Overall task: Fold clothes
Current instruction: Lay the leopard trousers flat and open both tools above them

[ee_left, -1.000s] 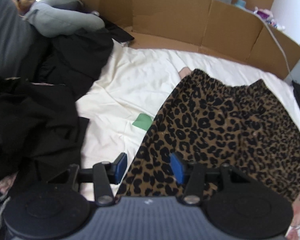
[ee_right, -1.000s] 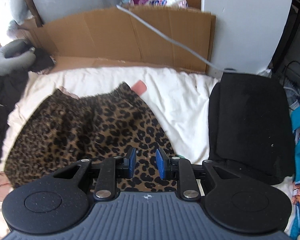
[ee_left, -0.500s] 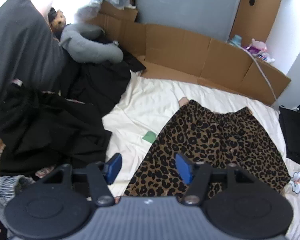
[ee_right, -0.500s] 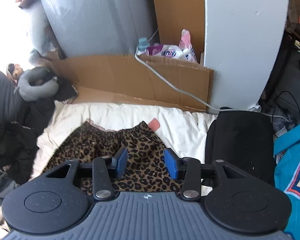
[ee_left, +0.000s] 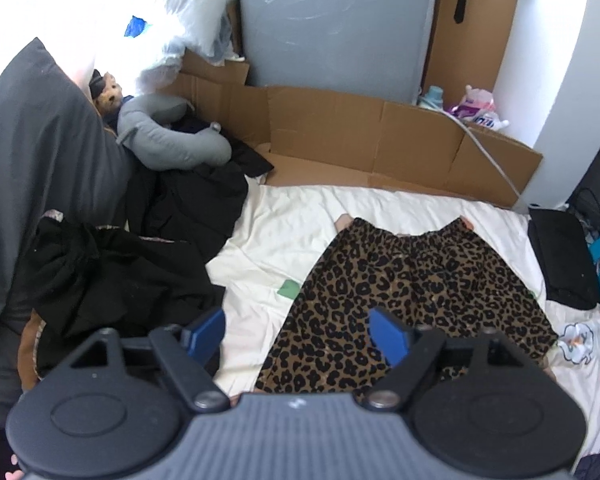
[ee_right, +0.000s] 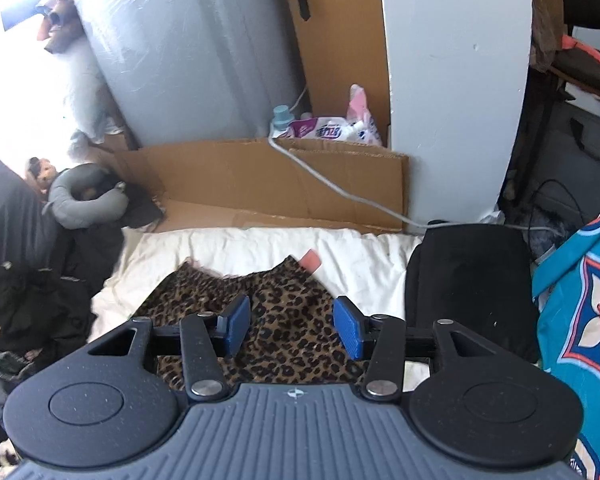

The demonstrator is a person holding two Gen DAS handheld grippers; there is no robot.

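Since a second ago I have lifted both tools well above the bed, so the leopard-print garment (ee_left: 412,296) now looks smaller and sits farther below me, and both sets of jaws have just been opening with nothing between them. It lies spread flat on the white sheet (ee_left: 292,220), below and ahead of my left hand-held gripper (ee_left: 298,334), its gathered waistband at the far end and its wider hem nearest me. My right hand-held gripper (ee_right: 292,326) hangs over the same cloth, spread about halfway, empty; the left one is spread wide, also empty.

I judge the cloth is laid out and the fold is yet to begin. To do it well I should come down on two matching corners, one tool each, pinch only the top layers, and carry them over together so the edges meet squarely without dragging the sheet.

Left of my left tool is a heap of black clothes (ee_left: 112,276), with a grey neck pillow (ee_left: 172,144) beyond it. Right of my right tool lies a folded black item (ee_right: 468,280). A cardboard wall (ee_left: 380,136) stands behind the bed.
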